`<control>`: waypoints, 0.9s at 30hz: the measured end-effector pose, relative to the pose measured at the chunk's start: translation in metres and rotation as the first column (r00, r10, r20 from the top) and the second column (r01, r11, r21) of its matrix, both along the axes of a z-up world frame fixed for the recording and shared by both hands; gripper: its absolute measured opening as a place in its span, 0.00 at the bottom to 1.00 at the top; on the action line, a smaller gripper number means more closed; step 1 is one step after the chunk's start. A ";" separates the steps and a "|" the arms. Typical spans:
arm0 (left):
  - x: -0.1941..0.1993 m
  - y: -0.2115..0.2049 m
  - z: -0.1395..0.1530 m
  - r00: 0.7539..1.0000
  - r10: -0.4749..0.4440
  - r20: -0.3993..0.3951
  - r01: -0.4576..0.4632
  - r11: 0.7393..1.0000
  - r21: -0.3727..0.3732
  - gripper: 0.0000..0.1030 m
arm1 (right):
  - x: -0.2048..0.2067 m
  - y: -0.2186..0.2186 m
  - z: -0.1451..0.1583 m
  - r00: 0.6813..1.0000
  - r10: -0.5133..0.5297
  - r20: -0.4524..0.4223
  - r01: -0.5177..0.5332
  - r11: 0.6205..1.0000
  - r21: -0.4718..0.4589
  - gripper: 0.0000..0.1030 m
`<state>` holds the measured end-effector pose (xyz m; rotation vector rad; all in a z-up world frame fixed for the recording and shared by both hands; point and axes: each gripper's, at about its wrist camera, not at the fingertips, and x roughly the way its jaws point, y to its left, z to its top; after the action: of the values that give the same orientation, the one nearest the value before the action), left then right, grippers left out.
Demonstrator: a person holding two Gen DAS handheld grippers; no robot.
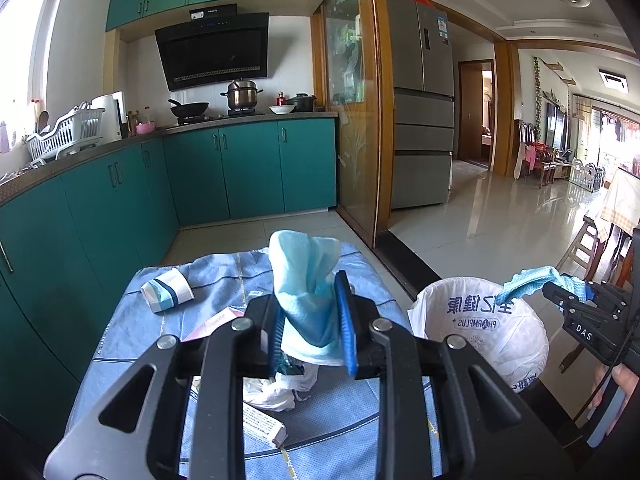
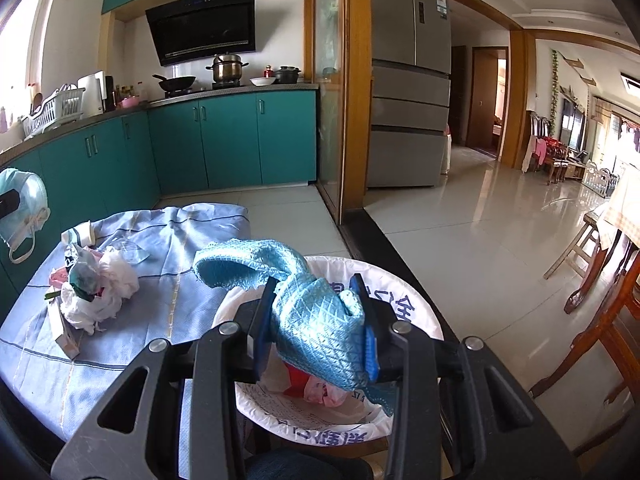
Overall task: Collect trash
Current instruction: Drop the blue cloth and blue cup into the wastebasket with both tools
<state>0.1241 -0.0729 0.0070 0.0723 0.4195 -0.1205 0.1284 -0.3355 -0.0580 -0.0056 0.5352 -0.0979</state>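
Observation:
My left gripper (image 1: 310,320) is shut on a light blue face mask (image 1: 306,280), held up above the blue cloth-covered table (image 1: 120,340). The same face mask (image 2: 24,200) shows at the left edge of the right wrist view. My right gripper (image 2: 316,320) is shut on a blue quilted rag (image 2: 316,320), hanging over the open bin lined with a white printed bag (image 2: 416,312). From the left wrist view the right gripper (image 1: 576,296) and its rag (image 1: 528,282) hover at the bin (image 1: 492,320). Red and pink trash (image 2: 316,390) lies inside the bin.
On the table lie a paper cup (image 1: 168,290), crumpled white wrappers (image 2: 100,288), a small printed box (image 1: 264,426) and a pink packet (image 1: 218,322). Teal cabinets (image 1: 120,208) stand at the left, a wooden stool and table (image 2: 600,272) at the right. Tiled floor stretches beyond.

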 end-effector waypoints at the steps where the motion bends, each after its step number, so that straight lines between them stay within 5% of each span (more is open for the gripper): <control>1: 0.001 -0.001 -0.001 1.000 -0.003 -0.004 0.003 1.000 0.003 0.24 | 0.000 0.000 -0.001 1.000 -0.001 -0.005 0.001 1.000 -0.002 0.35; 17: 0.008 -0.009 -0.010 1.000 -0.009 -0.023 0.009 1.000 0.014 0.24 | 0.027 -0.001 -0.039 0.993 -0.007 -0.118 0.004 1.000 -0.024 0.35; 27: 0.036 -0.021 -0.034 0.989 -0.077 -0.127 0.076 0.997 -0.010 0.24 | 0.044 -0.012 -0.063 0.980 -0.023 -0.200 0.027 0.999 0.019 0.35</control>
<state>0.1603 -0.0943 -0.0269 0.0758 0.5446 -0.2024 0.1723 -0.3479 -0.1209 0.0129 0.7371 -0.1166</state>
